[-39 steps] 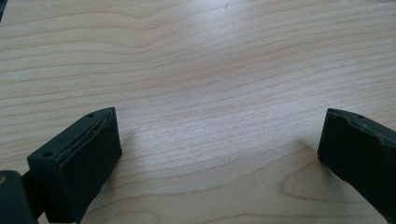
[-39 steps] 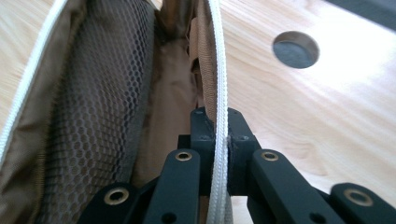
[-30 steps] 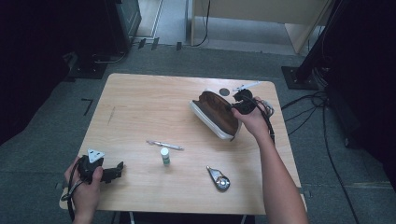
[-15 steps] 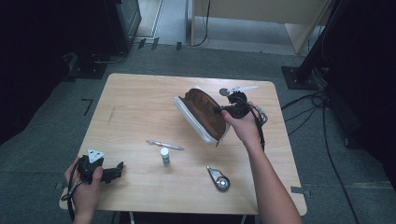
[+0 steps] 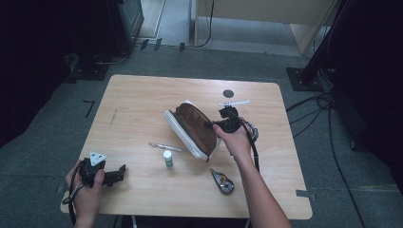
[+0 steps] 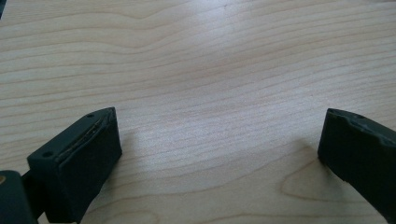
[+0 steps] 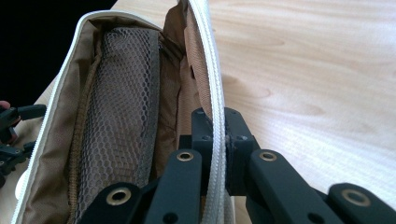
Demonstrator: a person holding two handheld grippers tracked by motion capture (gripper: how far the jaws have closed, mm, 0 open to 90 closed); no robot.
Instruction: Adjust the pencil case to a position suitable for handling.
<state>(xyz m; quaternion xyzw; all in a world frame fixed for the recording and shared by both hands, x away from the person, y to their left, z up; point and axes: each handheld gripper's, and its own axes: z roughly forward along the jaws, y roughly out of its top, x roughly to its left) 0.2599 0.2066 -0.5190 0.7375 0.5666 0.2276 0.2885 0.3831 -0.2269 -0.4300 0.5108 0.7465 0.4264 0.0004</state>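
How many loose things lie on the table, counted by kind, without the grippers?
Open pouch: 1
Pen: 1
Small white bottle: 1
Tape measure: 1
White stick: 1
Total: 5

Black hand-held gripper (image 5: 216, 124), brass rivets, trailing cable

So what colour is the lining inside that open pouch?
Brown, with a brown mesh pocket, inside the pouch; the right gripper view shows it best.

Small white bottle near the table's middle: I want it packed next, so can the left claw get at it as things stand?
Probably yes: the left claw is open and the table between it and the bottle is bare.
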